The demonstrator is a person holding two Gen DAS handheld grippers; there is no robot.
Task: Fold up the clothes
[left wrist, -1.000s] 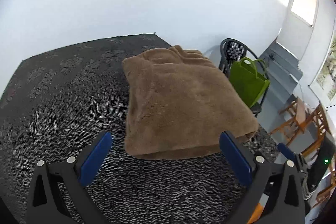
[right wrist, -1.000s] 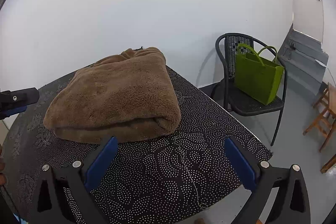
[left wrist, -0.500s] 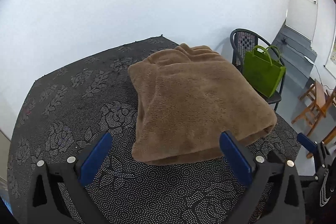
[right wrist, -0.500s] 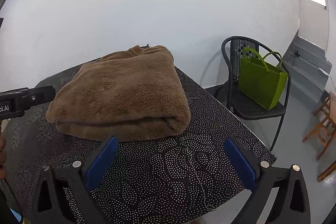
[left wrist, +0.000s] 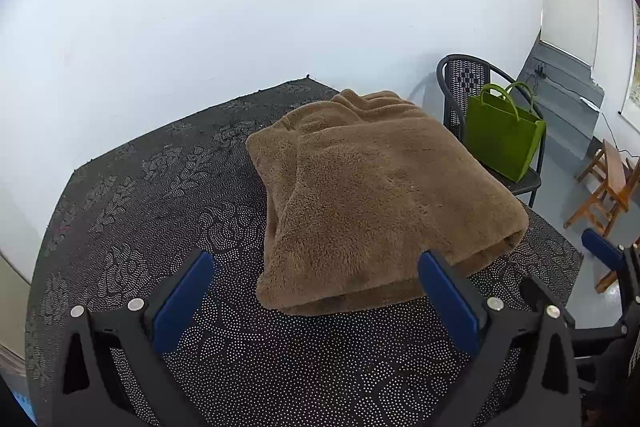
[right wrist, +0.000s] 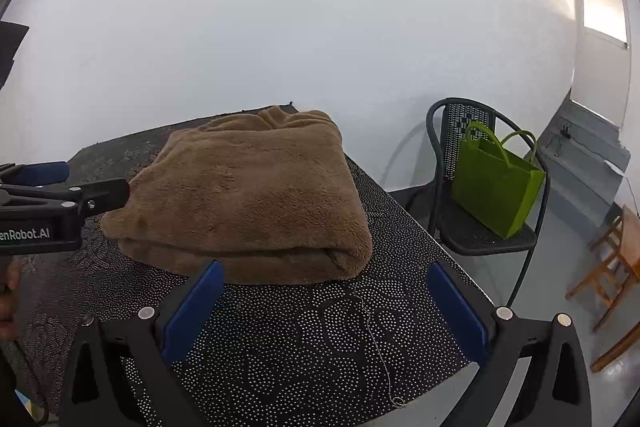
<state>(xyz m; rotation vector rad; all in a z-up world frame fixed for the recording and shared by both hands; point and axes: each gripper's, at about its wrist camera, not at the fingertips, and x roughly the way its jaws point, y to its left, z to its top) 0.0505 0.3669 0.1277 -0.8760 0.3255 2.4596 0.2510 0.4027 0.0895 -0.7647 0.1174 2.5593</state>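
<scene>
Folded brown fleece garment (left wrist: 376, 195) lies in a thick bundle on the dark dotted tablecloth (left wrist: 168, 195), and I use it as my landmark. Its layered open edges face me, with a rounded fold at the near right corner. My left gripper (left wrist: 316, 291) hangs just short of its near edge, blue-padded fingers (left wrist: 182, 301) spread wide and holding nothing; the right pad overlaps the bundle's near edge in my view, though I cannot tell whether it touches. My right gripper (right wrist: 324, 307) sits a little back from the bundle's near right side, likewise wide apart and empty. A thin loose thread (right wrist: 374, 339) trails across the cloth from the bundle's right corner. Beyond the bundle to the right stands a black metal chair (right wrist: 452, 227) carrying a green tote bag (right wrist: 496, 187). Wooden stools (left wrist: 604, 187) stand further right.
</scene>
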